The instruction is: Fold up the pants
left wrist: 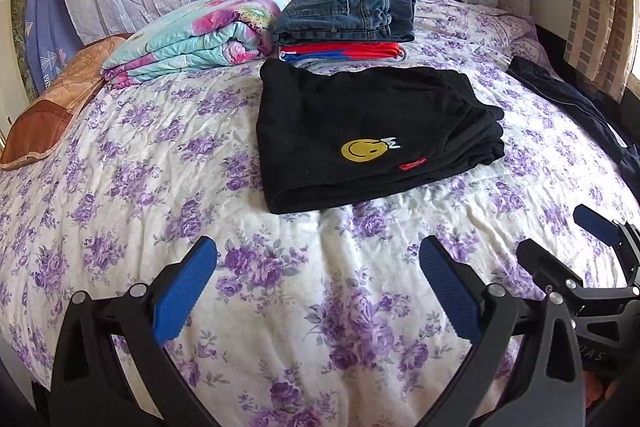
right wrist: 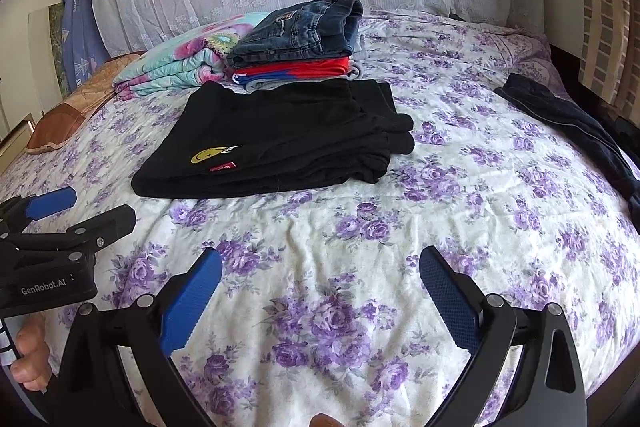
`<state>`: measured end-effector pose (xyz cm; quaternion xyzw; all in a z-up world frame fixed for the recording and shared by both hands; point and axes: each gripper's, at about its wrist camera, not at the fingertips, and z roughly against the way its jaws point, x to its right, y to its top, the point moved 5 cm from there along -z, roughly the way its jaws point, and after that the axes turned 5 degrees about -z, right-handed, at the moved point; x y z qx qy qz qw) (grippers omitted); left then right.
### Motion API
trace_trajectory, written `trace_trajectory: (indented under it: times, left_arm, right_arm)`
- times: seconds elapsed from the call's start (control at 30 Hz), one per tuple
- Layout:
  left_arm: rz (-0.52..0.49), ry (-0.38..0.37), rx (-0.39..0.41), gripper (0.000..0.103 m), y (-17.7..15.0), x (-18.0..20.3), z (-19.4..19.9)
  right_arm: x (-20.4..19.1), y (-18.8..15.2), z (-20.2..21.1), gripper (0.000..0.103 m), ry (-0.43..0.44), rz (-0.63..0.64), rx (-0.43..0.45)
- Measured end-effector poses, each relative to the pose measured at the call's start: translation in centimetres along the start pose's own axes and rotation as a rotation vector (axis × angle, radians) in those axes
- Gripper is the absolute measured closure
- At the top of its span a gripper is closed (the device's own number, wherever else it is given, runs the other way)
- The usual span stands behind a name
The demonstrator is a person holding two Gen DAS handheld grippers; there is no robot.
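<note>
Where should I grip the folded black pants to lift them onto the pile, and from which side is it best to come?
Grip the black pants at the thick folded edge nearest the grippers, coming from the near side. There the layers are joined, so they should lift together. At the right the ends lie loose and would probably fall open. Both the left gripper and the right gripper are open.

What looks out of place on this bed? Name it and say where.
The dark garment at the bed's right edge lies unfolded and strung out, unlike the folded black pants mid-bed and the jeans stacked behind. Both tongs are open, holding nothing.
</note>
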<state>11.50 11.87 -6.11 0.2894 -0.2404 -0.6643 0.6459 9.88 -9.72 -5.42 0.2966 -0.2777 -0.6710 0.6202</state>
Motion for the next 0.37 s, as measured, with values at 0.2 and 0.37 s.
trace_trajectory:
  times: [0.2, 0.37]
  left_arm:
    - [0.002, -0.002, -0.002, 0.004, 0.01, -0.18, -0.09]
    - [0.0, -0.003, 0.0, 0.004, 0.05, -0.25, -0.09]
  right_arm:
    - [-0.1, -0.24, -0.12, 0.003, 0.0, 0.0, -0.004]
    - [0.04, -0.22, -0.21, 0.003, 0.002, -0.001, -0.006]
